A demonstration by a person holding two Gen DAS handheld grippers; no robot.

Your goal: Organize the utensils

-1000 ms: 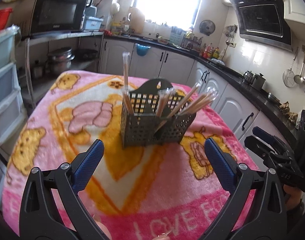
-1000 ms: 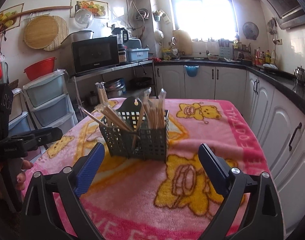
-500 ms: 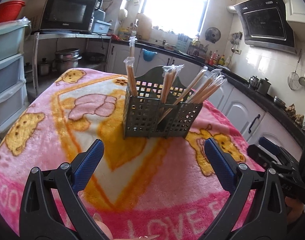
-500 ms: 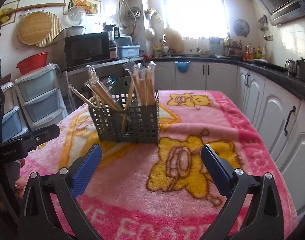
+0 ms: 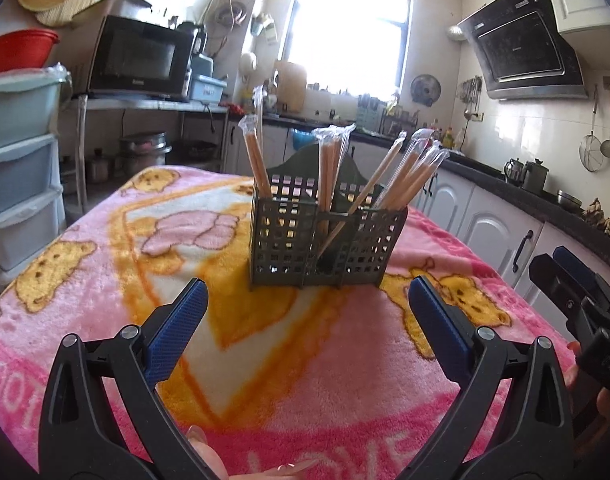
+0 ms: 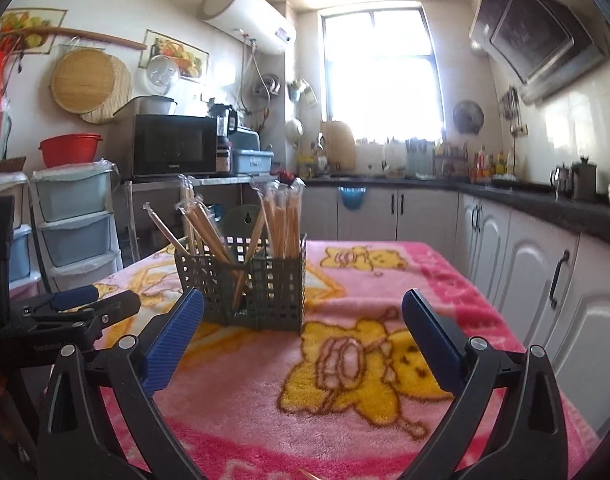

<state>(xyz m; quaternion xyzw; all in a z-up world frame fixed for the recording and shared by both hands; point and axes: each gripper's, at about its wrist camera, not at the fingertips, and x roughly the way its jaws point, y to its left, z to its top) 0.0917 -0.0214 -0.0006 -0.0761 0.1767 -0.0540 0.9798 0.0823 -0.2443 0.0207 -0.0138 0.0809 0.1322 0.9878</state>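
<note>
left gripper (image 5: 305, 304): we are holding it spread, empty | right gripper (image 6: 303, 314): likewise gaping | wrapped chopsticks (image 5: 331, 172) standing in the utensil caddy (image 5: 325, 240) (grey mesh) on the pink blanket (image 5: 305, 380)

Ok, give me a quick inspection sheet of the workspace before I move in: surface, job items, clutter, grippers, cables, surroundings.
Surface: pink cartoon blanket covers the table.
Job items: dark mesh caddy stands upright mid-table; wrapped chopsticks stand or lean in its compartments.
Clutter: nothing seen on the blanket.
Grippers: left gripper and right gripper both with jaws open, empty, short of the caddy.
Cables: cords hang near the water heater.
Surroundings: microwave, drawers, range hood.
</note>
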